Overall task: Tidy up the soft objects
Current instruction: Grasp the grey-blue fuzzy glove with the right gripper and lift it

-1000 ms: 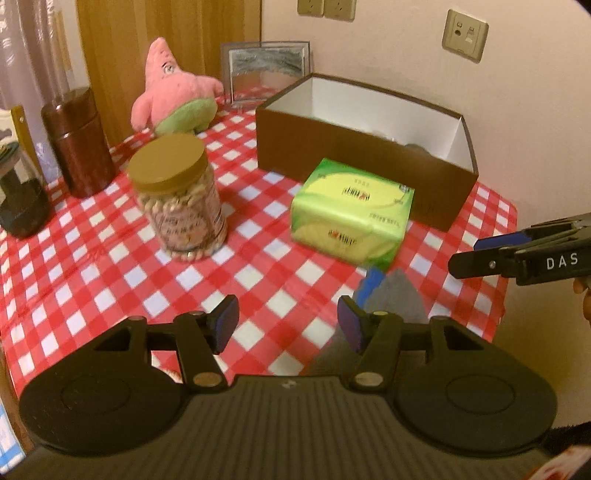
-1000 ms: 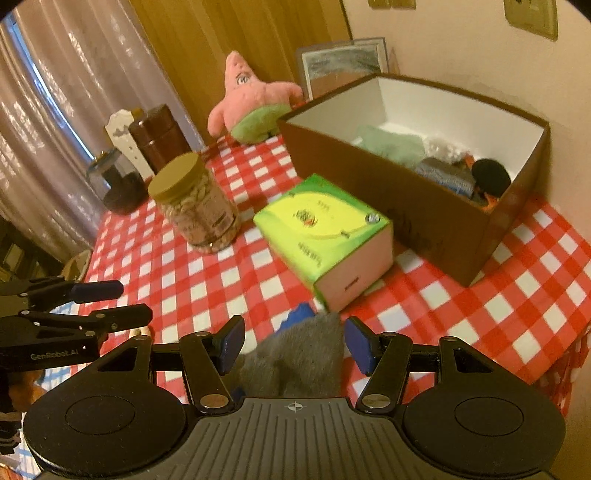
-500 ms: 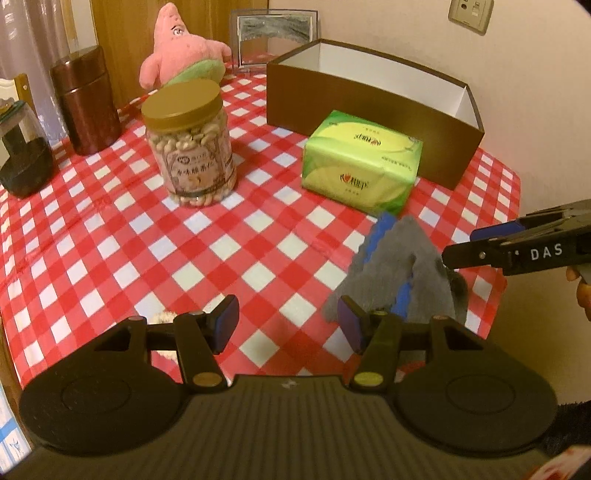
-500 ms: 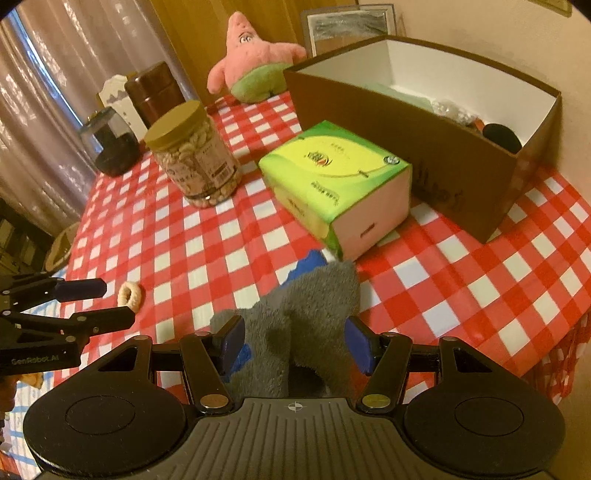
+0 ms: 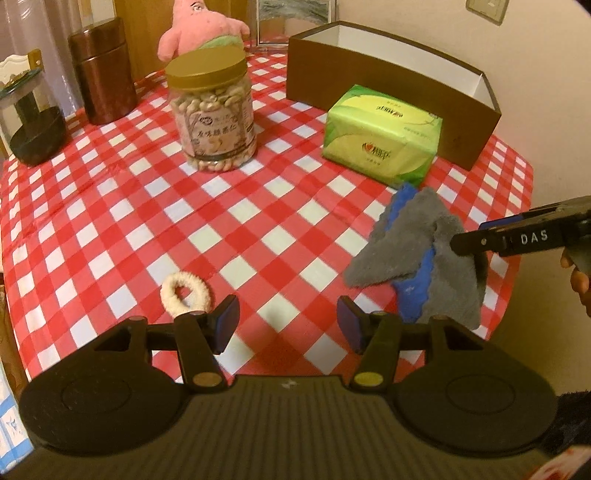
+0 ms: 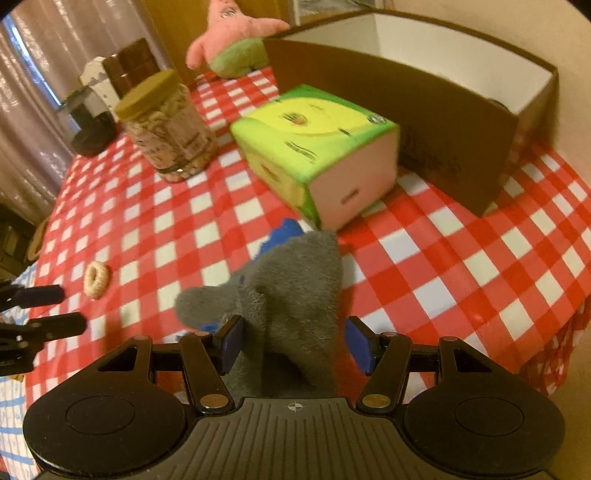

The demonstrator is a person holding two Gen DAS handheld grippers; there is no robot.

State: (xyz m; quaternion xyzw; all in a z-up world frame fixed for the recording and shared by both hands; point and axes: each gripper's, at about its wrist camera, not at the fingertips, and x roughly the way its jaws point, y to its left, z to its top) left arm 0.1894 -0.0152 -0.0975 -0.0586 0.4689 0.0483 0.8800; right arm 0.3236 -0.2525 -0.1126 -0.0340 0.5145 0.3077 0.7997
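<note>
A checked table point(image 5: 110, 206); the right gripper point(image 6: 293, 345) straddles a crumpled grey-and-blue cloth point(image 6: 295, 295), jaws apart, not yet gripping; the left gripper point(image 5: 288, 325) hangs unclenched and empty beside a cream scrunchie point(image 5: 184, 293); the brown box point(image 6: 424, 118) holds something dark; cloth, scrunchie and pink plush point(image 5: 199, 27) remain outside.

cloth point(image 5: 413, 251) before tissue pack point(image 5: 380, 136), box point(image 5: 388, 88) behind

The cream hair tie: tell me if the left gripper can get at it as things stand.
Probably yes. The cream hair tie lies flat on the checked tablecloth, just ahead of the left gripper, beside its left finger. The jaws are open and empty, and nothing lies between.
</note>
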